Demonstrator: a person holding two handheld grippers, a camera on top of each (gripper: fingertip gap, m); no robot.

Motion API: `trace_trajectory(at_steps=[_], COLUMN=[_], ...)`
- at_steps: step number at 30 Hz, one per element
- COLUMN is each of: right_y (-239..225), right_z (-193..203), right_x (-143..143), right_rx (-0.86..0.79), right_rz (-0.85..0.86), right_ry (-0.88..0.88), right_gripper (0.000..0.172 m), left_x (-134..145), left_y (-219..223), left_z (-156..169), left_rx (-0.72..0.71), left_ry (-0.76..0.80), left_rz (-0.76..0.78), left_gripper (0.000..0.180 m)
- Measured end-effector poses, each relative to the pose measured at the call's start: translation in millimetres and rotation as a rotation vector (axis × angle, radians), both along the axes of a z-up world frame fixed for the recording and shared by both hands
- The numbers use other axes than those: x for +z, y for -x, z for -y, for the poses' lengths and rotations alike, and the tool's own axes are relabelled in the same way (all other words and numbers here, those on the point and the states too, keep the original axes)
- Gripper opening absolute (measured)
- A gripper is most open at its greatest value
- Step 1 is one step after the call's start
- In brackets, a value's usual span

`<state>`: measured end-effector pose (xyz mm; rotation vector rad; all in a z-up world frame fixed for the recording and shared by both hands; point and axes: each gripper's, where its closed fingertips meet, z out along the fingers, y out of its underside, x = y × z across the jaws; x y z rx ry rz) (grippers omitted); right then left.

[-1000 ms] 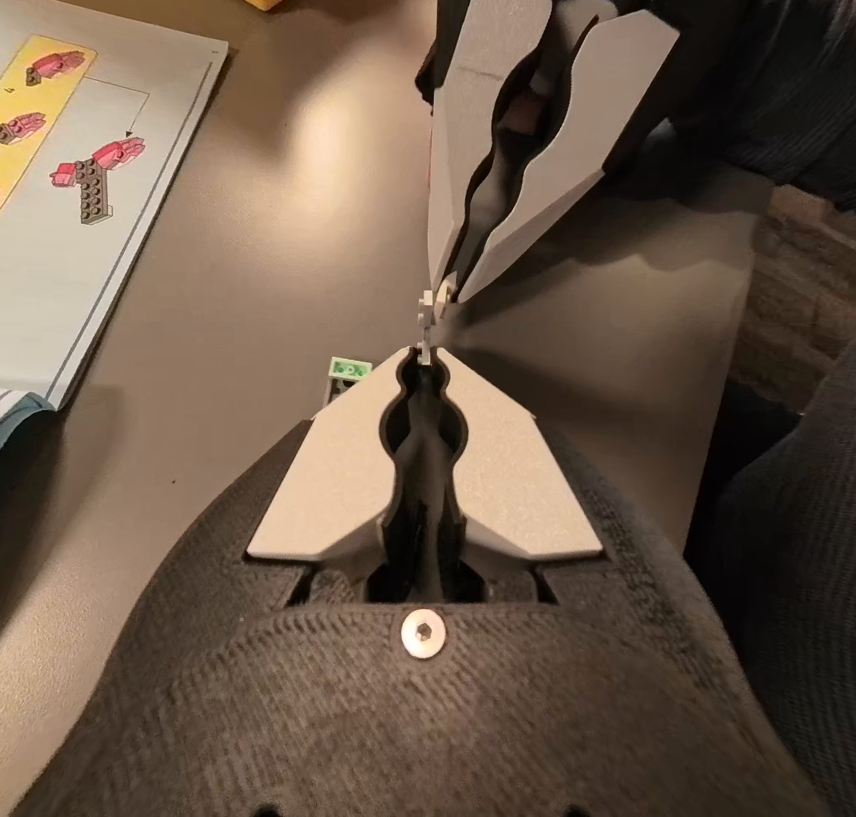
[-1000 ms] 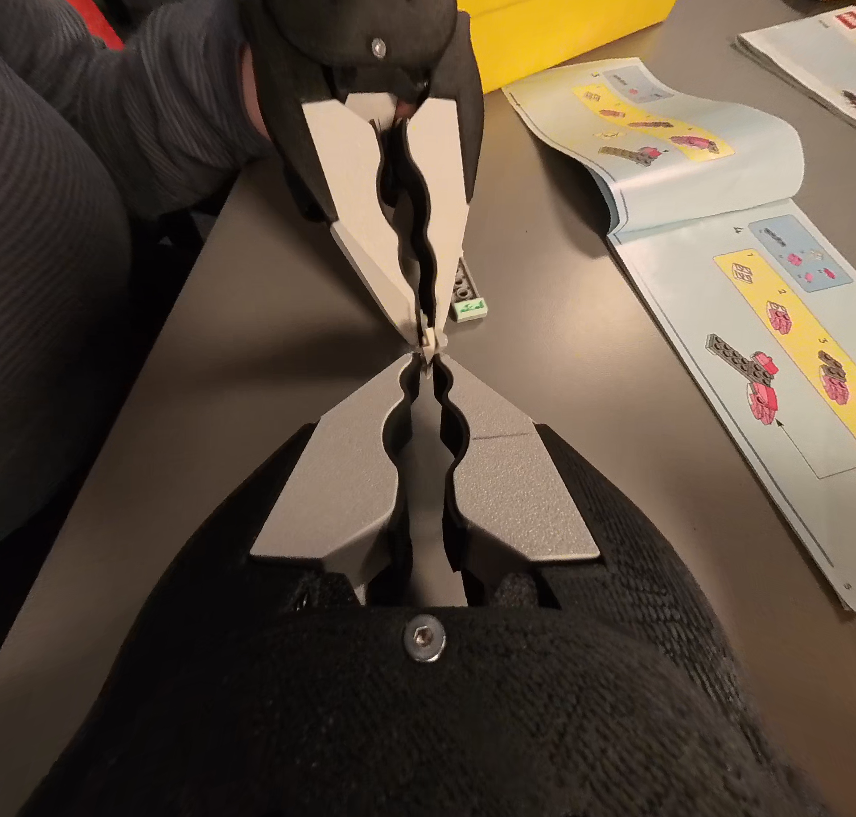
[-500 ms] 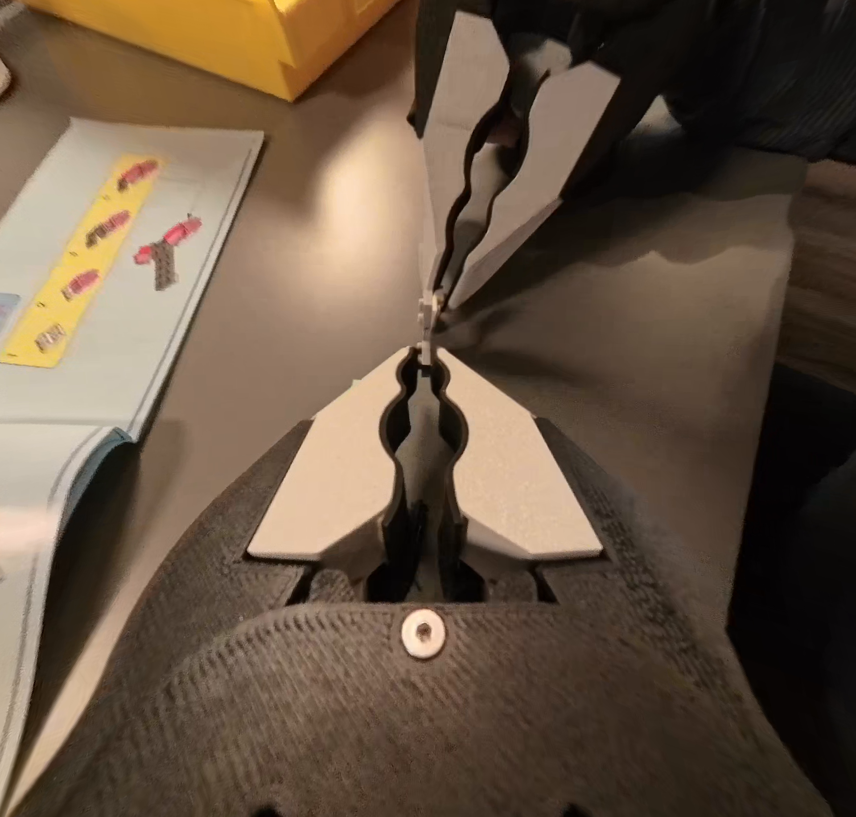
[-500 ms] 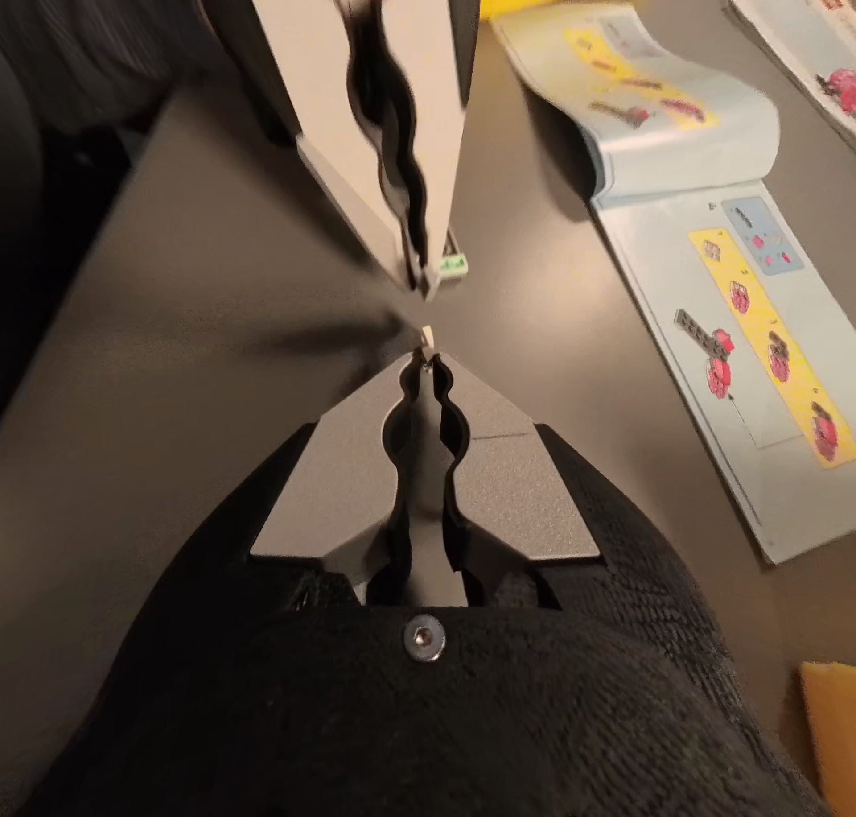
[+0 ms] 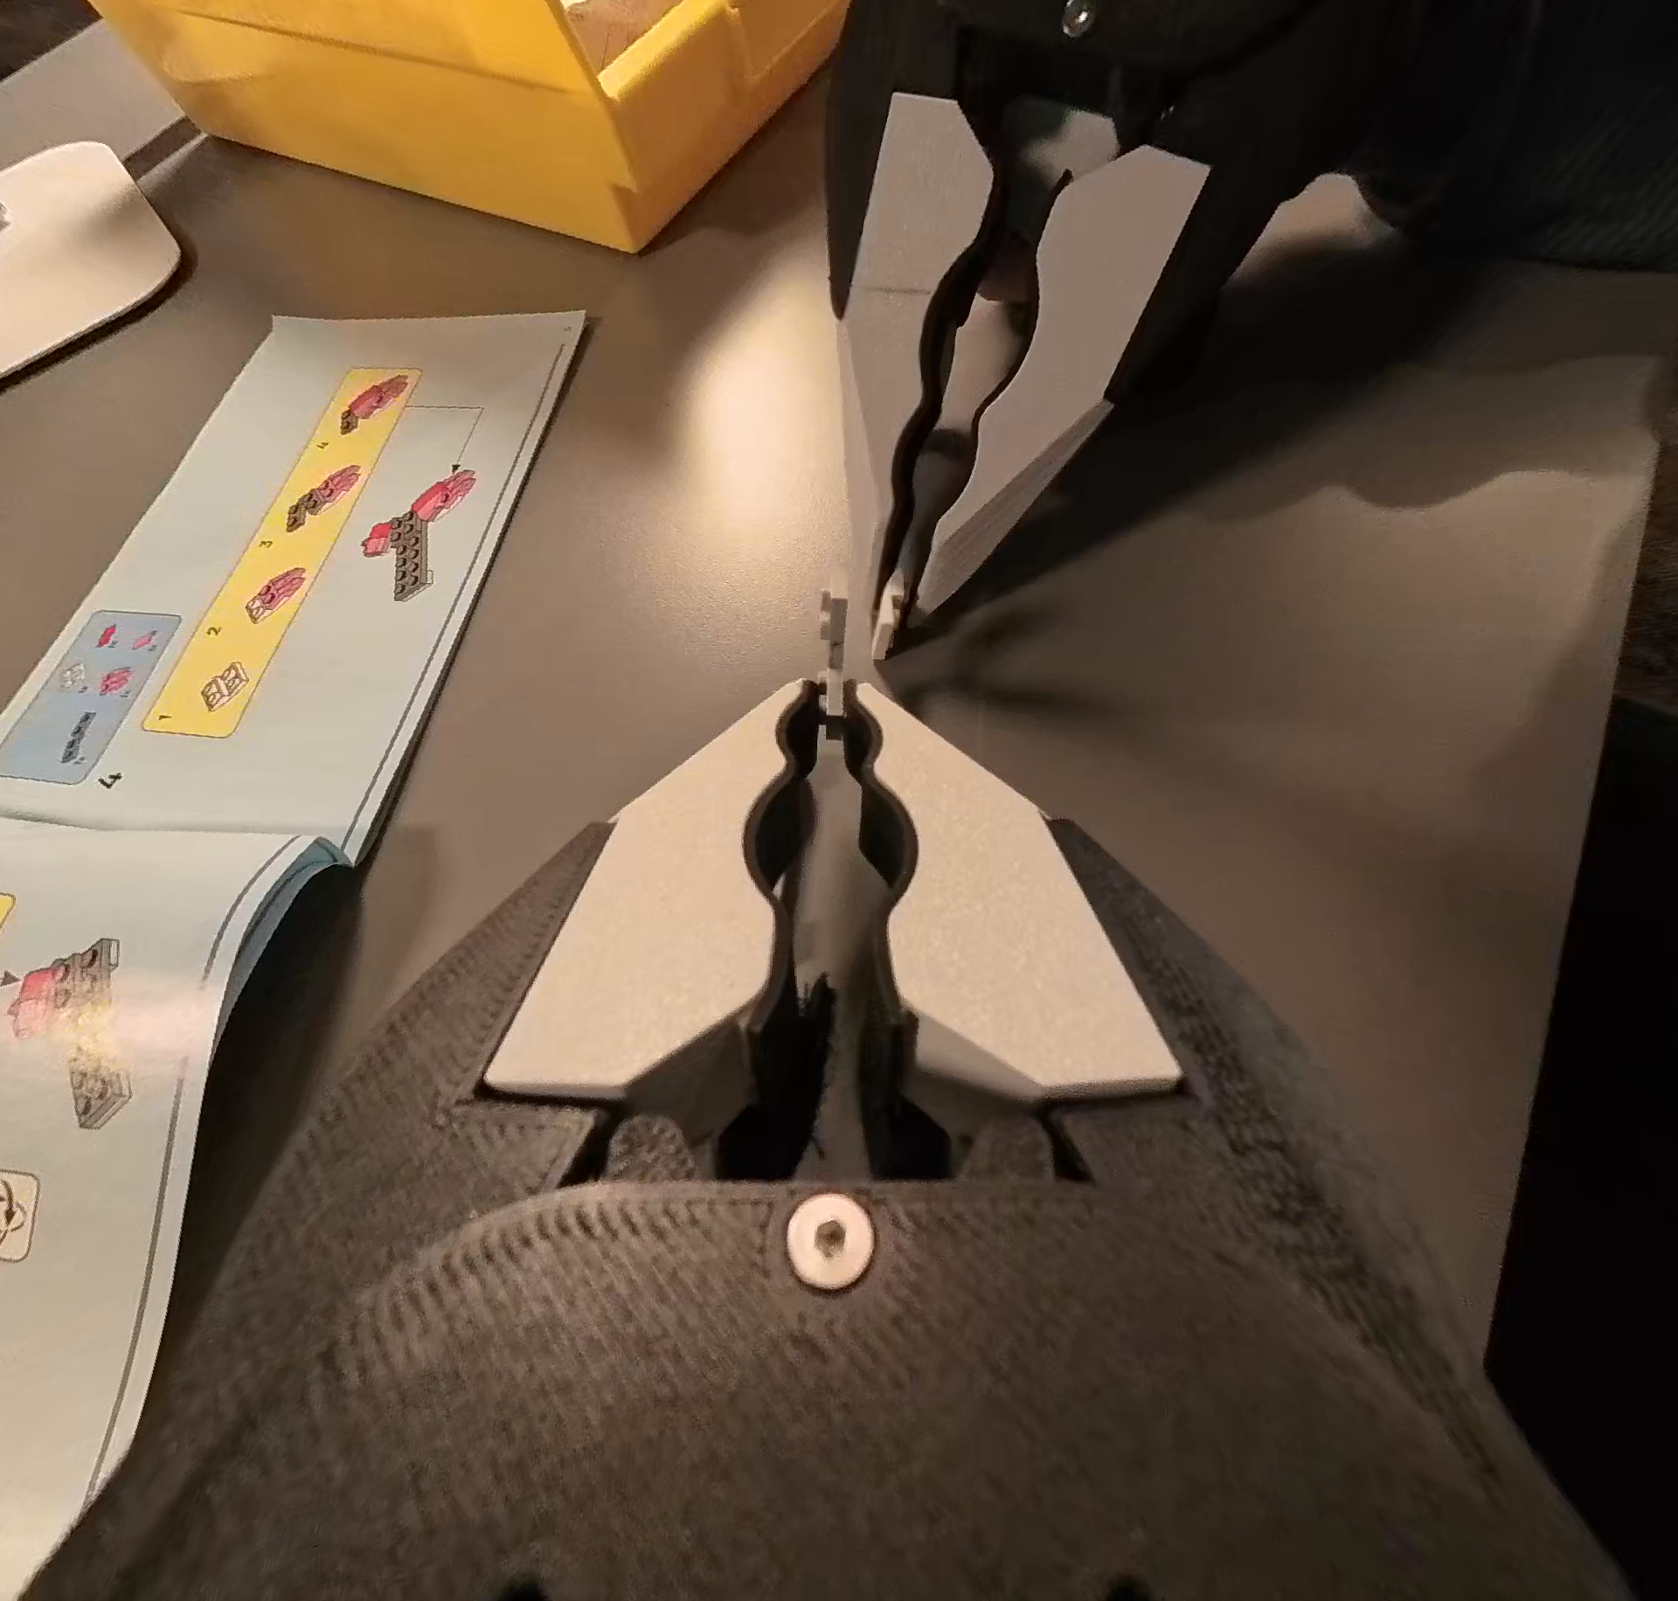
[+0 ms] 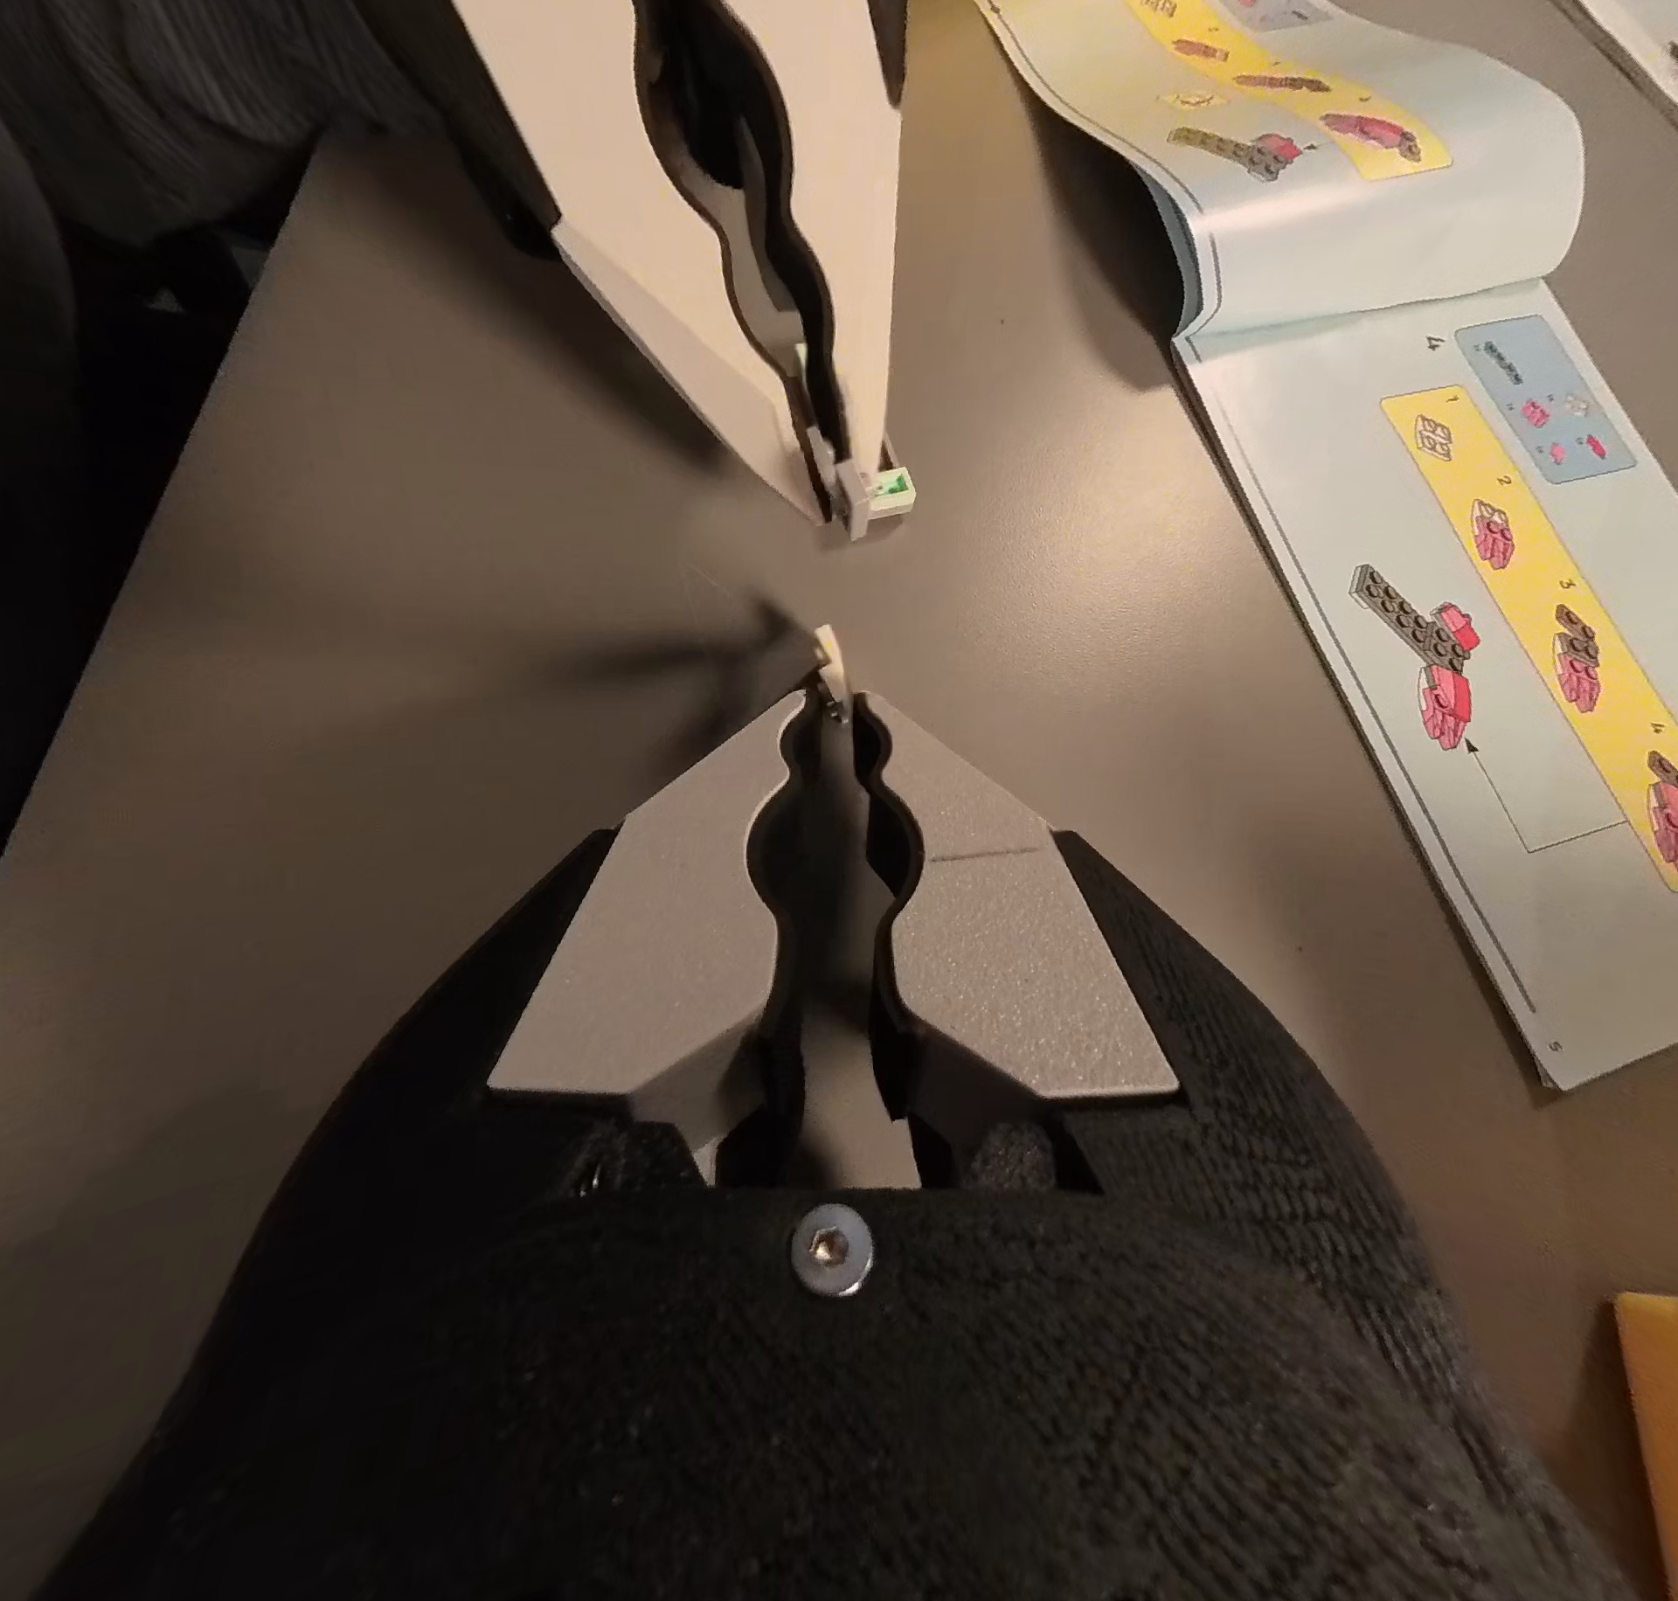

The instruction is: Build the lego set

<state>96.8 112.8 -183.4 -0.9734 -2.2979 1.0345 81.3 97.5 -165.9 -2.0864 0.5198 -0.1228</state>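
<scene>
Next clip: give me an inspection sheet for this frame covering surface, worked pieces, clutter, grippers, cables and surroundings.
Surface: dark grey table, matte, with a light glare patch.
Worked pieces: small light grey plate piece and small white piece, apart from each other.
Clutter: open instruction booklet; yellow bin; small white and green brick on the table; white flat object at the far left, kind unclear.
Grippers: left gripper jaws pressed on the grey plate piece; right gripper jaws pressed on the white piece.
Cables: nothing seen.
Surroundings: dark ribbed sleeve beyond the table edge.
</scene>
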Motion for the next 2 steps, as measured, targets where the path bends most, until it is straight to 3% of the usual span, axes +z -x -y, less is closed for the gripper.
trace_trajectory(at_steps=[2], right_y=[1.0], right_z=[-1.4], right_x=[0.1], right_rx=[-0.011], right_rz=[0.004], right_ry=[0.007], right_gripper=[0.009], left_x=[-1.7], left_y=[-1.0], left_z=[0.5], left_rx=[-0.007], left_ry=[0.007], left_rz=[-0.011], left_gripper=[0.003])
